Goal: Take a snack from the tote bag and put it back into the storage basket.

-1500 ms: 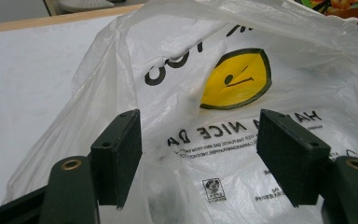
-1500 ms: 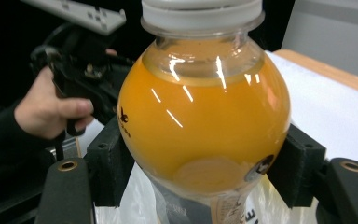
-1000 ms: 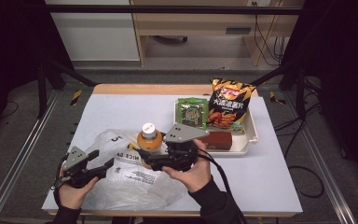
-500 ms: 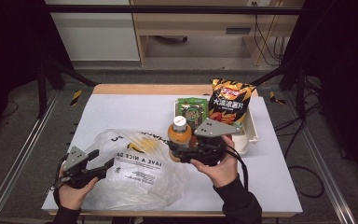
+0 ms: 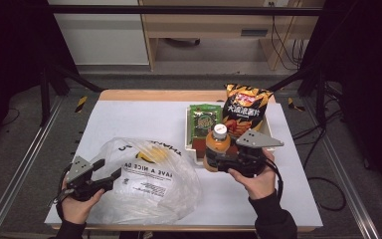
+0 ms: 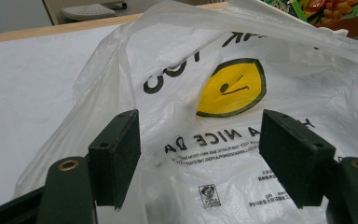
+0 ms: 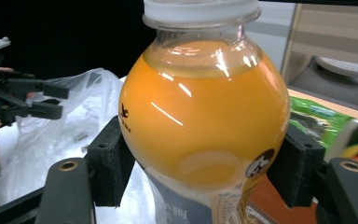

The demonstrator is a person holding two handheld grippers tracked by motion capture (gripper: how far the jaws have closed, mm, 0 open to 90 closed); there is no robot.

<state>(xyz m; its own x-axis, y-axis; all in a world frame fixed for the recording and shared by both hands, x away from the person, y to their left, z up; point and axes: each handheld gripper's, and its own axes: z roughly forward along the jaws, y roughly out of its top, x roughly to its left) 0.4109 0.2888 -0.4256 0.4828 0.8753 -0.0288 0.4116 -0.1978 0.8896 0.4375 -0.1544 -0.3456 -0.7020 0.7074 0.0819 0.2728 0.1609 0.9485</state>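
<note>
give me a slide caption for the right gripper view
Right gripper clamped on an orange juice bottle, with the plastic bag and left gripper behind.

The right gripper (image 7: 200, 177) clamps its jaws on both sides of an orange juice bottle (image 7: 205, 121) with a white cap (image 7: 200, 11). Beyond, the left gripper (image 7: 51, 100) meets a clear plastic bag (image 7: 70, 121).

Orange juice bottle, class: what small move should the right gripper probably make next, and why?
Probably lower the orange juice bottle beside the white tray: the right gripper is clamped on it near the tray, away from the plastic bag.
</note>
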